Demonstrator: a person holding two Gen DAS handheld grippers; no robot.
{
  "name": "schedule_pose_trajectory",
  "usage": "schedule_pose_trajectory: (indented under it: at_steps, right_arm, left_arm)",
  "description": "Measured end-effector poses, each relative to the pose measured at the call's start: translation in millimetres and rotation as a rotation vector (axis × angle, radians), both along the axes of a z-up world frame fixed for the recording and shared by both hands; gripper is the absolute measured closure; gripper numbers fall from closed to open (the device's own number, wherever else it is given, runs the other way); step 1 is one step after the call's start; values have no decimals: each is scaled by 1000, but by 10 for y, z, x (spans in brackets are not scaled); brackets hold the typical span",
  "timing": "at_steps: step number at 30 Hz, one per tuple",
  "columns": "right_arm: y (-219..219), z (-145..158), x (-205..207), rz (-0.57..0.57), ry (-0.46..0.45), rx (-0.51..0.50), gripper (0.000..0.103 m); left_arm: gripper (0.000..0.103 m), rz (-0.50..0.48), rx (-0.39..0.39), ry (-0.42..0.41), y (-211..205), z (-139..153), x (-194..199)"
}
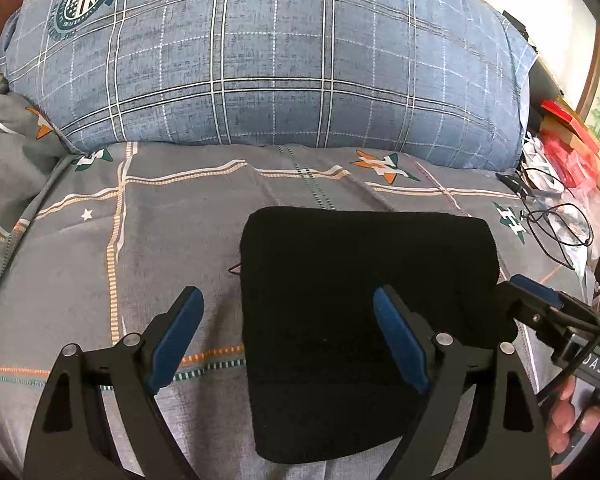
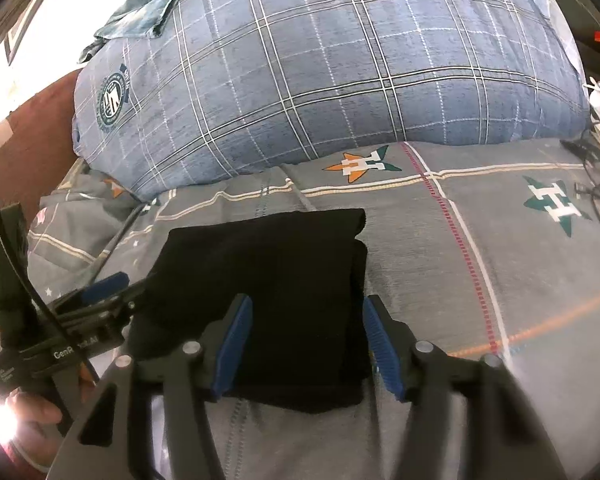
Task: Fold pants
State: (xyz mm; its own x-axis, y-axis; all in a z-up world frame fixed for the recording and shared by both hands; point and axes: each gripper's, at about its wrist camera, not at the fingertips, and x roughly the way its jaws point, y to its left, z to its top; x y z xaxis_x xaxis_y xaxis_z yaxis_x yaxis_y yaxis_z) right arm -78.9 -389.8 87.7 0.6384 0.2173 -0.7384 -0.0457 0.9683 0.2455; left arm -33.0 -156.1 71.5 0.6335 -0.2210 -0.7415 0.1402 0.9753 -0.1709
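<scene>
The black pants (image 1: 360, 312) lie folded into a compact rectangle on the grey bedsheet (image 1: 100, 264); they also show in the right wrist view (image 2: 268, 280). My left gripper (image 1: 288, 300) is open and empty, its fingers astride the bundle's left edge, just above it. My right gripper (image 2: 306, 306) is open and empty, its fingers astride the bundle's right part. The right gripper also shows in the left wrist view (image 1: 540, 300) at the bundle's right edge. The left gripper shows in the right wrist view (image 2: 104, 288) at the bundle's left edge.
A large blue plaid pillow (image 1: 280, 52) lies behind the pants. A rumpled grey quilt (image 1: 8, 152) sits at the left. Black cables (image 1: 556, 224) and red packages (image 1: 568, 148) crowd the bed's right edge. A blue cloth (image 2: 144, 8) lies on the pillow's far corner.
</scene>
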Motion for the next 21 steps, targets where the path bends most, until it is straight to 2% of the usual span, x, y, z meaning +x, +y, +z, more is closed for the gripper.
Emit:
schedule_pose_trajectory:
  at_steps: [13, 21]
  right_arm:
    - [46, -52, 60, 5, 16, 2, 36]
    - [-23, -99, 94, -9, 19, -13, 31]
  left_arm:
    - [15, 22, -20, 10, 172, -31, -7]
    - [15, 11, -101, 31, 365, -73, -30]
